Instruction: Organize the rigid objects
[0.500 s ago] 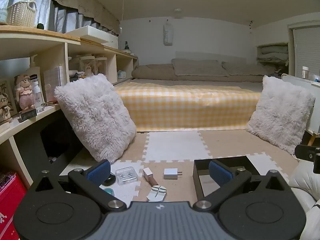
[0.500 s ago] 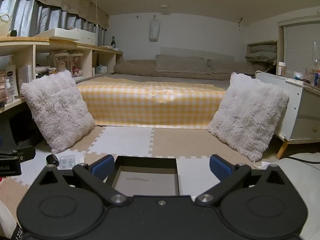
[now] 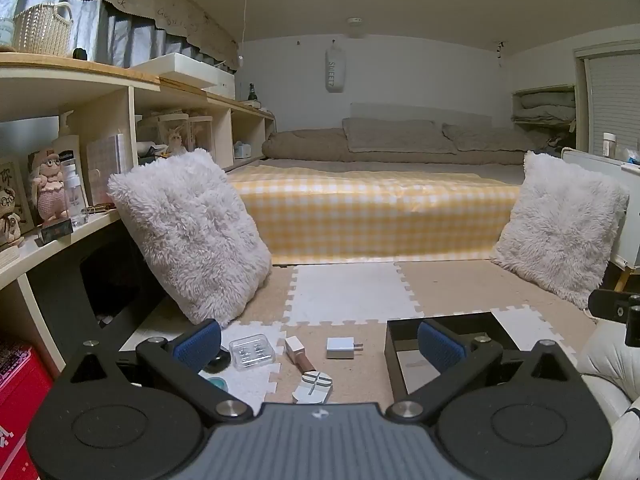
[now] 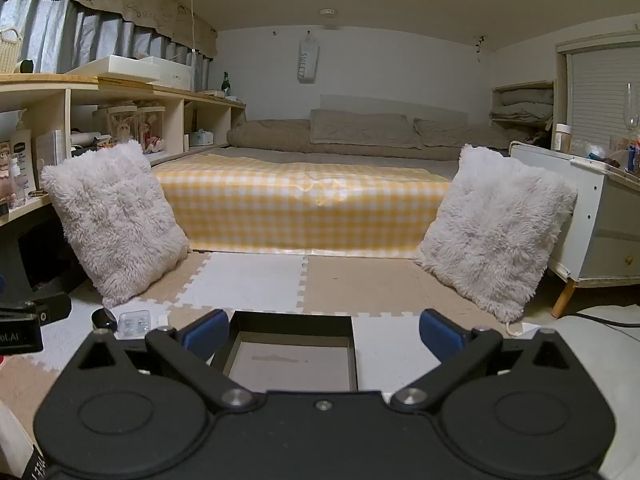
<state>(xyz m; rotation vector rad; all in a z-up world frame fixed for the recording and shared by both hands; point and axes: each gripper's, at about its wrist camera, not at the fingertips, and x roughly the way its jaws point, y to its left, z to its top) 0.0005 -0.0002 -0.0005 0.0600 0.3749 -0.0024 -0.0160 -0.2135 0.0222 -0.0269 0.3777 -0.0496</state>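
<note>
On the foam floor mat (image 3: 348, 292), just left of the black tray (image 3: 394, 344), 5 small items are laid out: a white charger (image 3: 340, 348) nearest the tray, then a small pinkish bottle (image 3: 299, 354), a clear plastic case (image 3: 253, 352) and a dark round item (image 3: 218, 360) farther left, with a white clip-like piece (image 3: 314, 386) nearest the camera. The tray is seen empty in the right wrist view (image 4: 292, 364). The left gripper (image 3: 318, 344) is held fully spread with nothing between its pads, above the items; the right gripper (image 4: 324, 330) is likewise wide open and empty, over the tray. No item is yet picked. The charger is probably best taken first, being closest to the tray and clear of its neighbours. It should be approached from above and closed on across its flat sides, so the bottle beside it is not nudged.
</note>
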